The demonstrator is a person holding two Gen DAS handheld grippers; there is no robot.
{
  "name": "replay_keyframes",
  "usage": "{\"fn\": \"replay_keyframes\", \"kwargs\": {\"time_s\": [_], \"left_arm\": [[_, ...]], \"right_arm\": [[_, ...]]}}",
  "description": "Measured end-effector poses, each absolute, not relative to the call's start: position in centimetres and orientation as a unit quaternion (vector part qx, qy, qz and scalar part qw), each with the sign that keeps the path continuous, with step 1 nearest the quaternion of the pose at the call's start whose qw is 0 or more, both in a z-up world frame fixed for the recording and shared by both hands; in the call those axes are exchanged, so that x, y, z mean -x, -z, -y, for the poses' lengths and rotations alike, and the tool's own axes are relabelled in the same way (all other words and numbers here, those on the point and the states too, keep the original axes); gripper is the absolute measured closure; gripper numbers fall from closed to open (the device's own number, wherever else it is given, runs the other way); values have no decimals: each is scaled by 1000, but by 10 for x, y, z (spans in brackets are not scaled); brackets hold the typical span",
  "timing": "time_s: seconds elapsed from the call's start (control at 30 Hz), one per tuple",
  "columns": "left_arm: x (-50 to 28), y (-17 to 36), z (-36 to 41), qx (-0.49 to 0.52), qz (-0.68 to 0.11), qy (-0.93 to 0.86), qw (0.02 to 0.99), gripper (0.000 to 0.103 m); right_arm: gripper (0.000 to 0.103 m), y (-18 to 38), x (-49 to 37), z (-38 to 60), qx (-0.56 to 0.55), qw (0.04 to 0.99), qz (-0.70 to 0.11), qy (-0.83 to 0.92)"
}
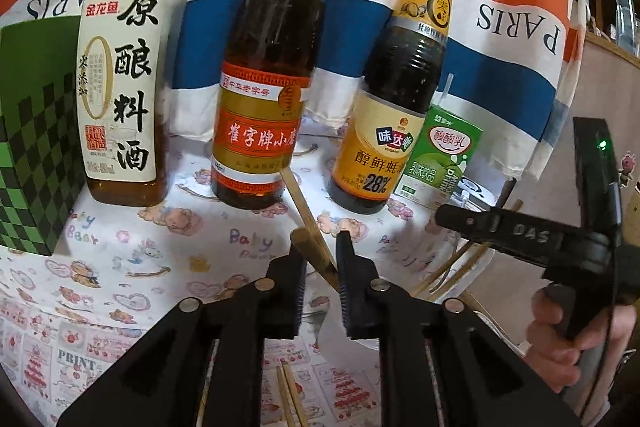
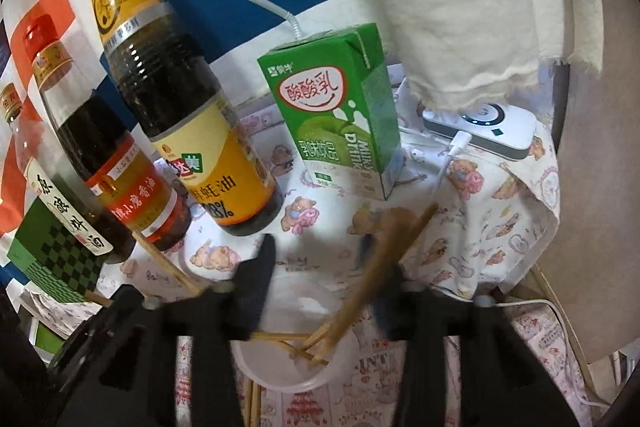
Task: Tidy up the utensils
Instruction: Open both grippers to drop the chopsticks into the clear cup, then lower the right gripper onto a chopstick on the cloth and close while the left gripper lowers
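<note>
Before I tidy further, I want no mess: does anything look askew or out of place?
Yes. The chopsticks in the clear cup splay at odd angles instead of standing together. One long chopstick leans out toward the red-labelled bottle, and a loose pair lies on the cloth outside the cup.

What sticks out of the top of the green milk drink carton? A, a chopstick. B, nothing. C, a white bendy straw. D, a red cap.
C: a white bendy straw rises from the top of the green carton in the right wrist view.
</note>
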State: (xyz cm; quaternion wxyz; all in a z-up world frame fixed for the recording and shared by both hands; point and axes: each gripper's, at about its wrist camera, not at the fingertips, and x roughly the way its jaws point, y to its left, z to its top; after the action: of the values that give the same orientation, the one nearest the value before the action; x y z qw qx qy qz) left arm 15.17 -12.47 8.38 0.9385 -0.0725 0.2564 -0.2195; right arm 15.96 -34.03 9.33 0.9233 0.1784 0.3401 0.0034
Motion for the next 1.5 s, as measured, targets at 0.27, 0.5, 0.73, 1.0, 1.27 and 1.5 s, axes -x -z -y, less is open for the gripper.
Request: {"fn": "replay_keyframes", "kwargs": {"time_s": [0.27, 0.5, 0.73, 1.0, 1.27, 1.5], "left_arm": [[-129, -115, 116, 58, -205, 185, 959, 41], [-104, -151, 100, 65, -166, 159, 971, 22], [-80, -177, 90, 42, -138, 131, 981, 18], [-44, -199, 71, 32, -100, 131, 986, 5], [-6, -207, 36, 0, -84, 94, 992, 1], [6, -180, 3, 10, -119, 70, 990, 1]], "right_arm": [[33, -117, -142, 335, -157, 936, -315, 1], [28, -143, -122, 334, -150, 943, -291, -54], [25, -156, -108, 331, -176, 936, -283, -110], [24, -164, -98, 310, -156, 942, -273, -120], [23, -155, -89, 277, -110, 942, -288, -131], [23, -138, -69, 252, -85, 931, -323, -145]]}}
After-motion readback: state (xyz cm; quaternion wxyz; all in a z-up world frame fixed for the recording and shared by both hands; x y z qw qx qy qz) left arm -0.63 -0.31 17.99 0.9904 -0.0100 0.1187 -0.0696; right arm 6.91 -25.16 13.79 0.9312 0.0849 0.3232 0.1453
